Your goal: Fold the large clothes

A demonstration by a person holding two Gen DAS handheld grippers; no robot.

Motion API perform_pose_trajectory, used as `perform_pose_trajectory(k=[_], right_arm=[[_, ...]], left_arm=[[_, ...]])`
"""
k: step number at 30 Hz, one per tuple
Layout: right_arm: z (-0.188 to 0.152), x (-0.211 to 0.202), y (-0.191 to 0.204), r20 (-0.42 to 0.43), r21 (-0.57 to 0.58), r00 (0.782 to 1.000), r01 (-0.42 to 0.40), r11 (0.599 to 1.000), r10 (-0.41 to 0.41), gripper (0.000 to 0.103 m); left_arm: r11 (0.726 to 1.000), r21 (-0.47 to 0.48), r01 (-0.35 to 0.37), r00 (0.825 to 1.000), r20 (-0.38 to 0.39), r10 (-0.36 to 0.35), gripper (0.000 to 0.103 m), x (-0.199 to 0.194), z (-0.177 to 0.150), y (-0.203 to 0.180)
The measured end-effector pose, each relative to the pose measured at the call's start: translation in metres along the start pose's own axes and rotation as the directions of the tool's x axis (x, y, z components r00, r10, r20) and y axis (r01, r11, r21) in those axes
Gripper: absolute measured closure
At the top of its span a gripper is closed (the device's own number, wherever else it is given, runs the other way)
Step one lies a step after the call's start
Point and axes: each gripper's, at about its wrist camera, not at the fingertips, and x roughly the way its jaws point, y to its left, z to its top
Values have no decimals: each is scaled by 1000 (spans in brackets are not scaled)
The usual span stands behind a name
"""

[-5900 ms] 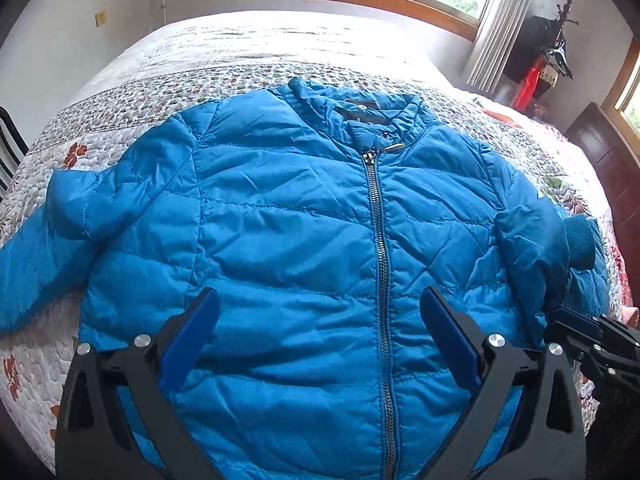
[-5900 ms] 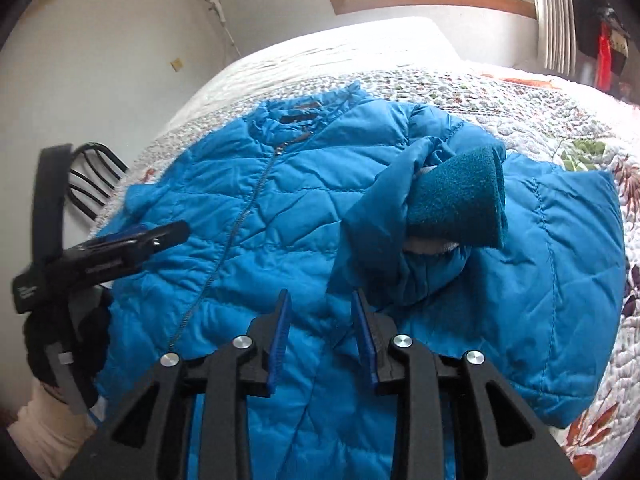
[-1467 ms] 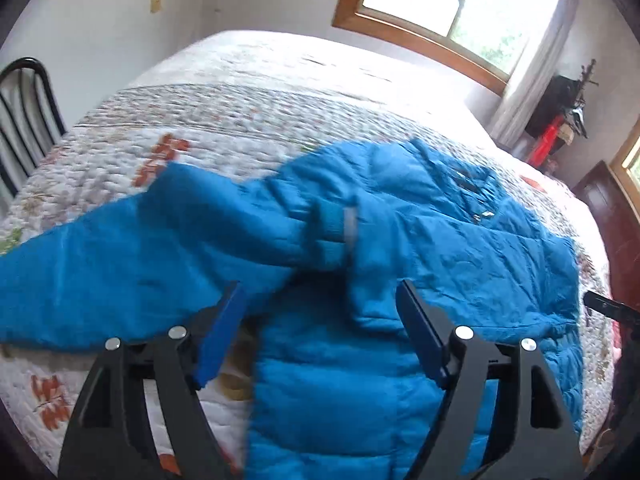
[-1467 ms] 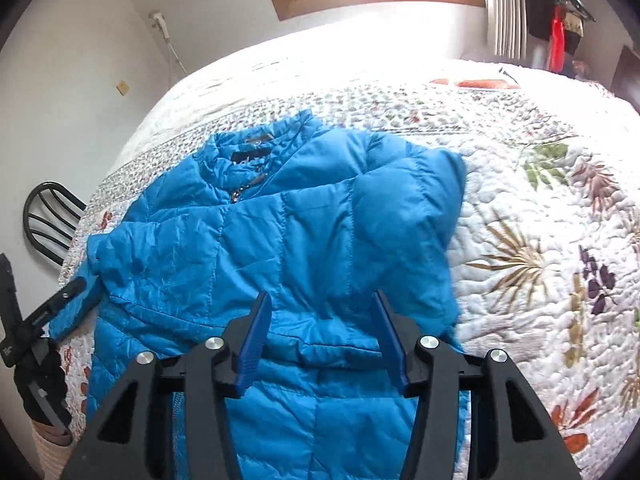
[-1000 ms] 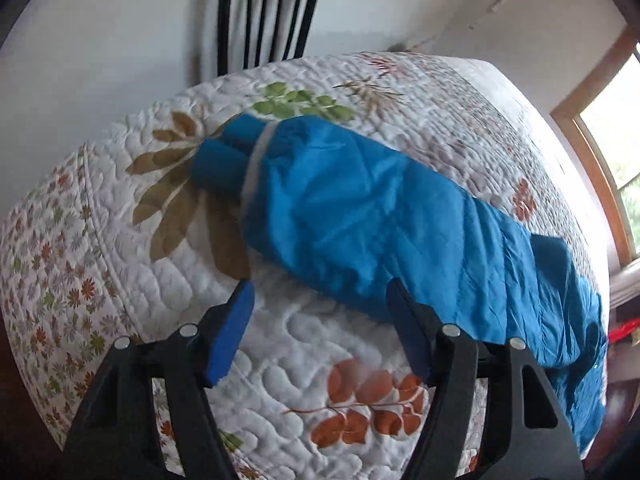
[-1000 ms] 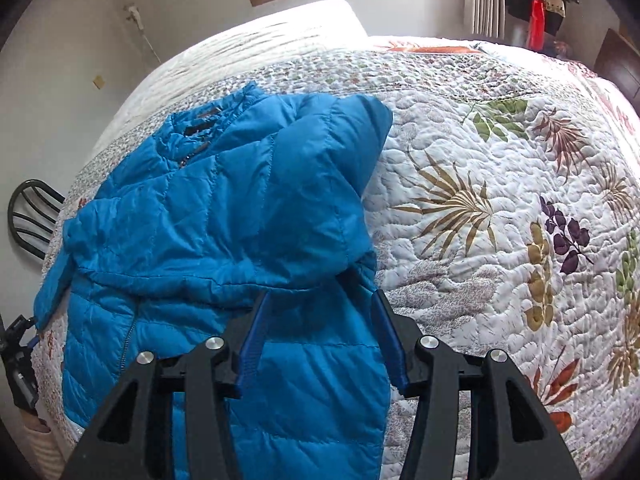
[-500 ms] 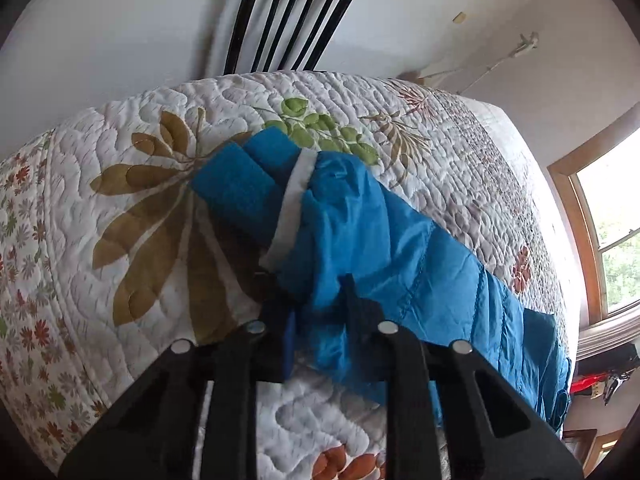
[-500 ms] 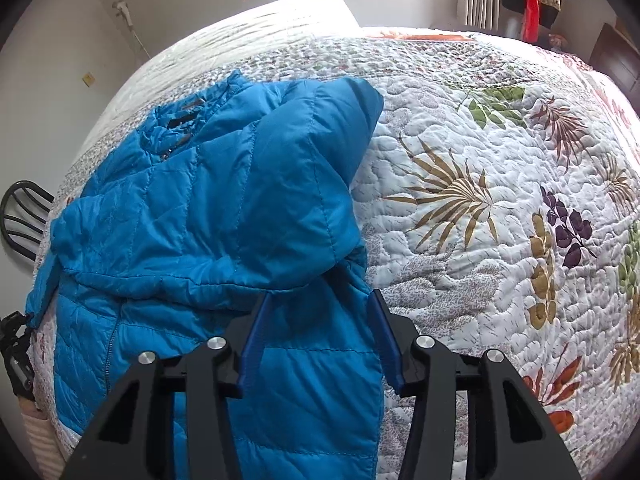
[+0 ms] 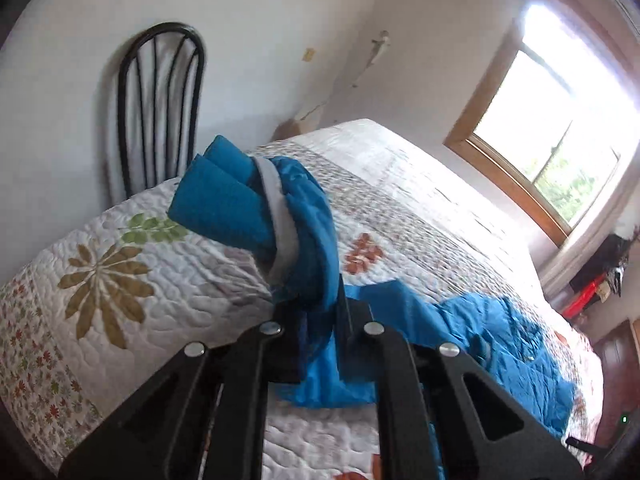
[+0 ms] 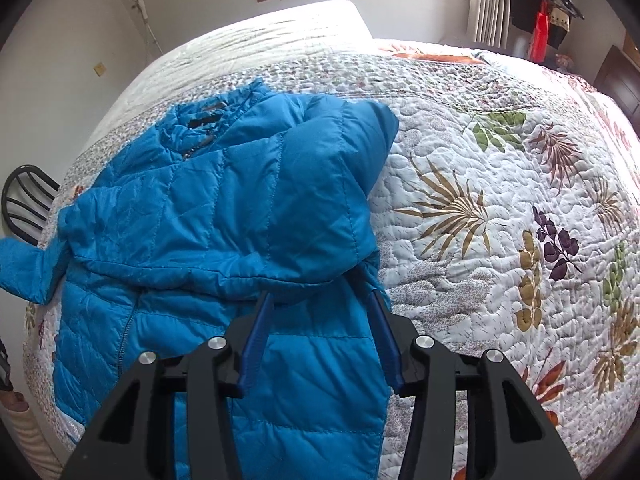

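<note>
Blue jacket (image 10: 224, 220), spread on the quilt (image 10: 500, 208): light, soft, slippery shell, best held at cuff or hem; left gripper (image 9: 320, 312) clamps the raised sleeve (image 9: 304, 240) behind its cuff, right gripper (image 10: 320, 312) hovers open over the near body.

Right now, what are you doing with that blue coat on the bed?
A person is folding a blue puffer jacket on a quilted bed. The left hand-held gripper has just clamped shut on one sleeve near its cuff, holding it above the quilt. The right hand-held gripper is open over the jacket's lower part, gripping nothing. The other sleeve already lies folded across the front.
</note>
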Motion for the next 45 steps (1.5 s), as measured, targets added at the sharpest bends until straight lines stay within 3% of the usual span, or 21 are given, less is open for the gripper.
perform_pose_trajectory(k=[3, 6, 12, 17, 24, 31, 35, 38, 42, 45], right_arm=[[-5, 3, 12, -17, -17, 1000, -7, 1000, 6, 54], [-8, 8, 28, -33, -46, 999, -33, 998, 31, 54], [-3, 19, 54, -48, -78, 997, -59, 995, 56, 54], [2, 33, 62, -65, -86, 996, -66, 994, 61, 54], [2, 48, 59, -84, -73, 995, -64, 995, 57, 53], [2, 51, 58, -100, -61, 993, -68, 996, 62, 52], [4, 45, 68, -98, -79, 994, -61, 995, 54, 52], [7, 39, 83, -98, -94, 990, -114, 989, 105, 52], [15, 34, 113, -112, -109, 976, -200, 974, 188, 49], [23, 32, 137, -111, -117, 968, -238, 964, 226, 35]], left_arm=[[988, 113, 102, 994, -38, -98, 95, -1, -18, -62], [958, 205, 202, 978, -100, -185, 95, 1, -43, -121], [888, 319, 332, 937, -222, -270, 95, 18, -99, -207], [855, 368, 366, 912, -324, -251, 95, 51, -145, -247], [841, 408, 355, 892, -418, -173, 95, 102, -184, -253], [824, 443, 353, 892, -426, -154, 91, 99, -188, -251], [812, 456, 365, 897, -406, -175, 77, 68, -180, -246], [812, 481, 331, 925, -334, -179, 66, 40, -169, -233], [827, 468, 311, 937, -299, -183, 61, 25, -148, -209], [867, 445, 227, 956, -270, -111, 61, 38, -129, -186]])
